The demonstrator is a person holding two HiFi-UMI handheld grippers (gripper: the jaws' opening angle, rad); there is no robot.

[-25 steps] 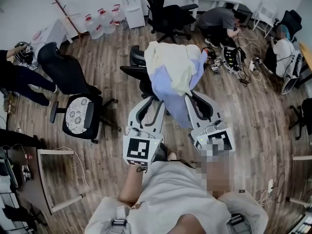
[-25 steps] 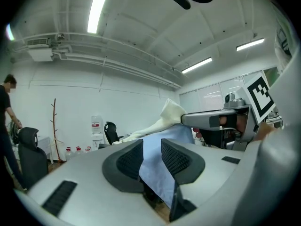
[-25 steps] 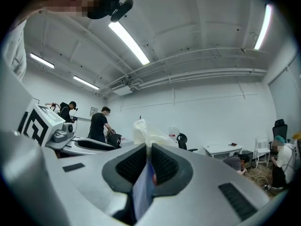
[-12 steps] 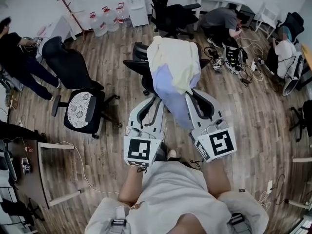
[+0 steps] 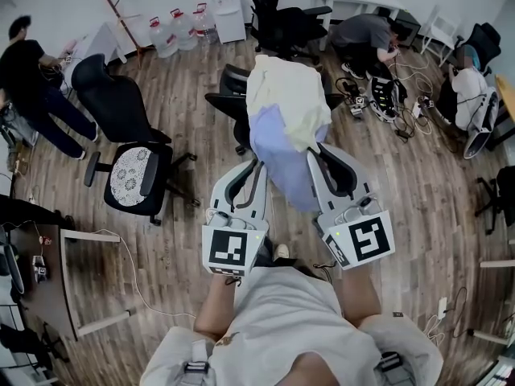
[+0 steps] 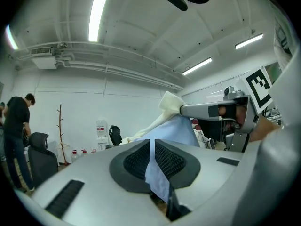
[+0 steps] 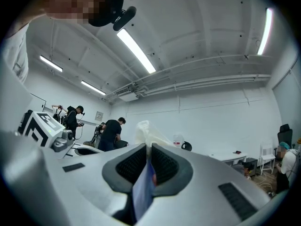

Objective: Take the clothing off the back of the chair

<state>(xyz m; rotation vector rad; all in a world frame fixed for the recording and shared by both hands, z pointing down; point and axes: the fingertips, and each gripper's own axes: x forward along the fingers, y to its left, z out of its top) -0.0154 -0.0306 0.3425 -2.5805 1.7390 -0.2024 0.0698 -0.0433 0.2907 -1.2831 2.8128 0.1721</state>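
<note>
On the back of a black office chair [image 5: 228, 103], in the middle of the wood-plank floor [image 5: 177, 127], the clothing [image 5: 283, 123] hangs in two layers. A cream garment [image 5: 288, 93] lies on top, rumpled and bunched over the crest of the backrest. A pale-blue garment [image 5: 278, 158] falls below it in a long, smooth drape towards the person, and its lower edge hangs between the two grippers. The chair's backrest is almost wholly covered; only a dark edge and an armrest show at the left. The left gripper [image 6: 151, 149] points level at the chair and its jaws are closing, with a fold of the pale-blue cloth caught between the ribbed pads and a loose tail of it hanging out beneath. The right gripper [image 7: 149, 160] has its jaws pressed together on another strip of the same blue fabric, which spills down below the pads; the cream layer rises as a pale hump just beyond its tips. From the head view both grippers flank the hanging blue cloth, the left at its left edge and the right at its right edge.
</note>
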